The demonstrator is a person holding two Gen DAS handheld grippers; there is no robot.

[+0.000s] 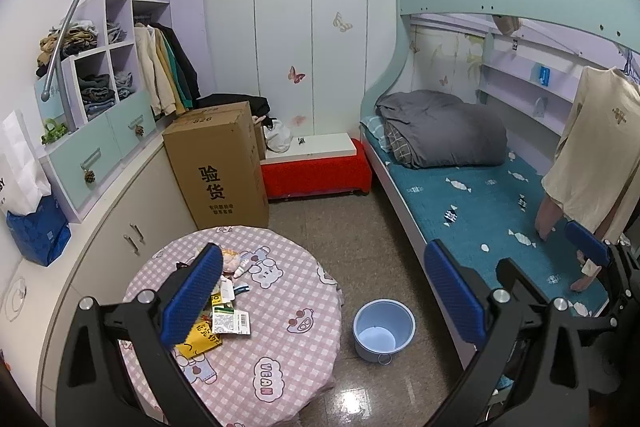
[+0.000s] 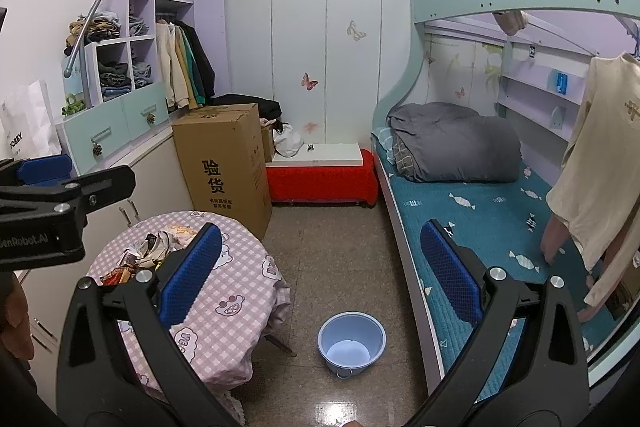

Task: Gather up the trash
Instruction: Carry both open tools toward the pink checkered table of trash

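1. Nearest, the left gripper [image 1: 324,295] hangs above the table with its blue pads wide apart and nothing between them; the right gripper [image 2: 320,279] is likewise spread and empty, raised over the floor between table and bed
2. The step in hand looks like the very start: nothing has been picked up, and the blue bucket [image 2: 352,343] on the floor appears empty
3. The trash [image 1: 224,311] lies in a loose heap of wrappers and packets on the round table [image 1: 280,367] with its pink checked cloth, towards the cabinet side; the bucket stands on the floor just beside the table
4. Next move, as I judge it: lower one gripper onto a single wrapper, close on it, and carry it over to the bucket. The flat packets may need pinching at an edge
5. Writing: the cloth bears "VEAN" [image 1: 267,375]; the left gripper's body, seen from the right wrist, reads "…enRobot.AI" [image 2: 24,241]
6. Farther back, the cardboard box [image 1: 218,167] carries "验货" in large characters and "826" on its top edge; smaller lines are unreadable
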